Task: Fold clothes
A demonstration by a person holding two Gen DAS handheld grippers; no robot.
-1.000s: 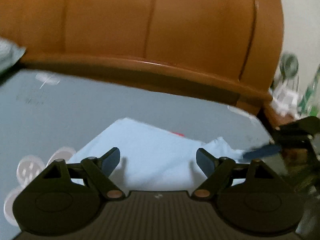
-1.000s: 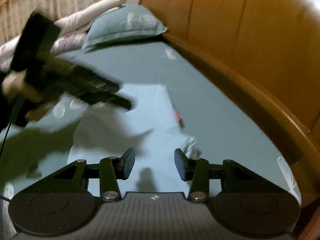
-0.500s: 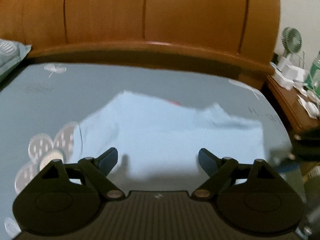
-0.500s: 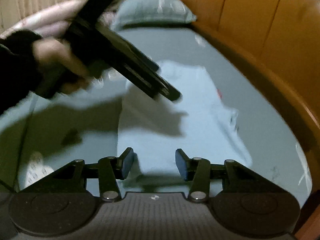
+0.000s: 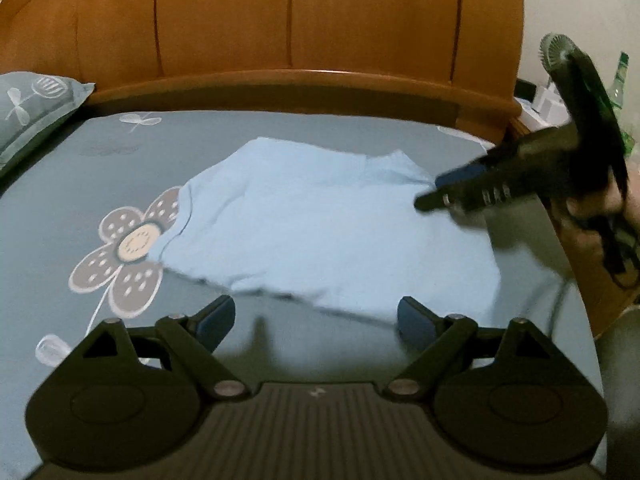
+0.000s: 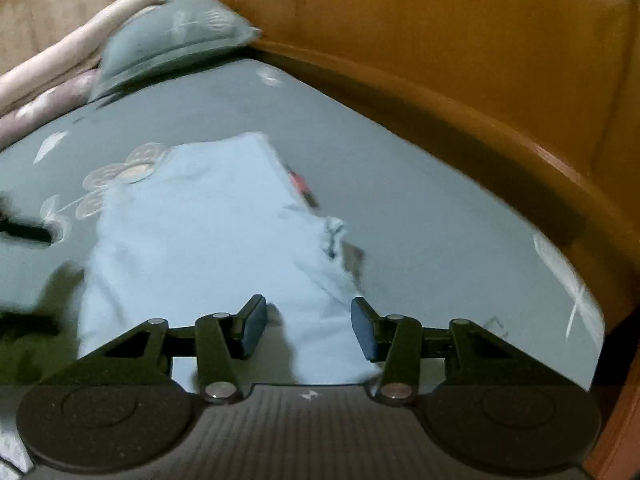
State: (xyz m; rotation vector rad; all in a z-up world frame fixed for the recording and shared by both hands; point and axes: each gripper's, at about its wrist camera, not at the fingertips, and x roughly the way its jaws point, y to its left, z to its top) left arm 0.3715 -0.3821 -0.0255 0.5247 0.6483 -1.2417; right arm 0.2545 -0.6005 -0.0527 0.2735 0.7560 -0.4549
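Grey-green bedding printed with flowers covers a bed backed by a curved wooden headboard. A pale blue garment lies flat near the middle of the mattress, already partly folded as far as I can judge, with a small bunched bit at its 1 o'clock corner in the left wrist view.

The left gripper hangs at the garment's 6 o'clock edge with its jaws spread wide and nothing between them. The right gripper hangs over the cloth's near end, its jaws about half apart with cloth below them but no pinch that I can see.

The fabric looks thin, soft and light; it should drape and slide easily on the sheet, so I would take it by 2 corners or a hem, not mid-panel.

A pillow rests at 11 o'clock in the right wrist view. No containers are in view, save a green bottle at 2 o'clock, contents unclear.
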